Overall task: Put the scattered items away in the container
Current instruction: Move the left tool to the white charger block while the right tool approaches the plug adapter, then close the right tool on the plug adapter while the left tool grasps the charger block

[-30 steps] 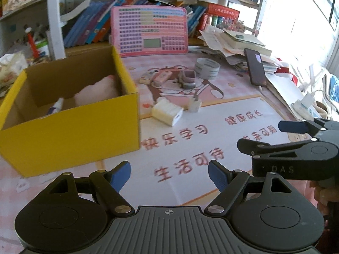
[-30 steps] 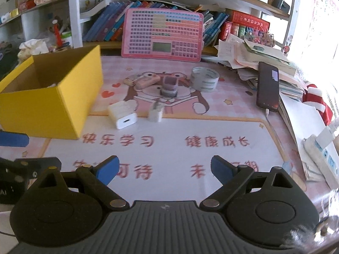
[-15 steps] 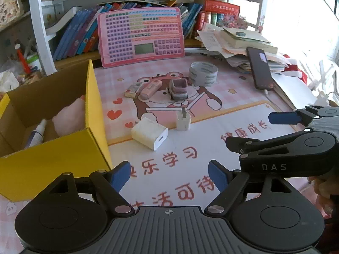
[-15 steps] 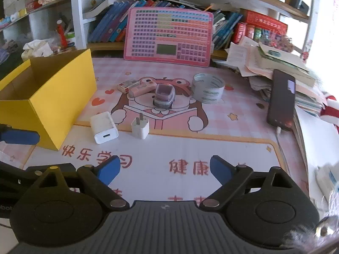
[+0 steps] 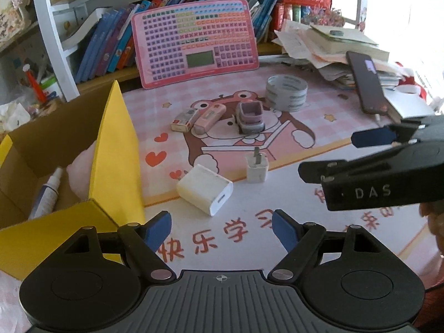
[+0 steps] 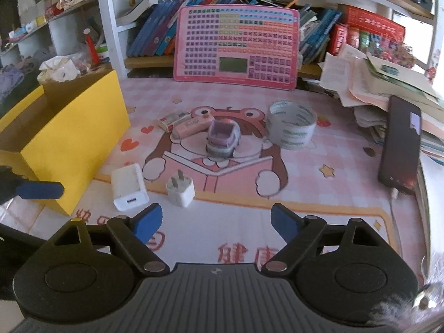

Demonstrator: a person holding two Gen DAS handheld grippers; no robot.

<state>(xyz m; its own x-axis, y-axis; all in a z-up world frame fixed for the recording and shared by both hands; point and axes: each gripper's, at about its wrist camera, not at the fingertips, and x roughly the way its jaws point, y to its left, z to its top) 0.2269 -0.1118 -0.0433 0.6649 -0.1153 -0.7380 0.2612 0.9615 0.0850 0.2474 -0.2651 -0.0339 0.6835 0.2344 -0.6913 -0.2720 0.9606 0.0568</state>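
Note:
A yellow cardboard box [image 5: 116, 149] stands at the left and holds a pink soft item [image 5: 83, 166] and a small tube [image 5: 47, 191]; it also shows in the right wrist view [image 6: 69, 144]. On the mat lie a large white charger [image 5: 205, 191] [image 6: 129, 190], a small white plug [image 5: 256, 168] [image 6: 180, 191], a purple-grey sharpener [image 5: 249, 116] [image 6: 222, 137], a pink eraser [image 5: 209, 115] [image 6: 191, 126], a white eraser [image 5: 183, 119] [image 6: 173, 119] and a tape roll [image 5: 287, 91] [image 6: 291, 127]. My left gripper [image 5: 222, 230] is open and empty just before the large charger. My right gripper [image 6: 215, 223] is open and empty near the small plug.
A pink keyboard toy [image 5: 194, 44] leans against the bookshelf at the back. A black phone [image 6: 399, 144] on a cable and a pile of papers [image 6: 374, 83] lie at the right. The right gripper's body [image 5: 374, 172] shows at the right of the left wrist view.
Both grippers have moved forward toward the items on the mat; the chargers and the box now look larger and nearer. Both stay open and empty.

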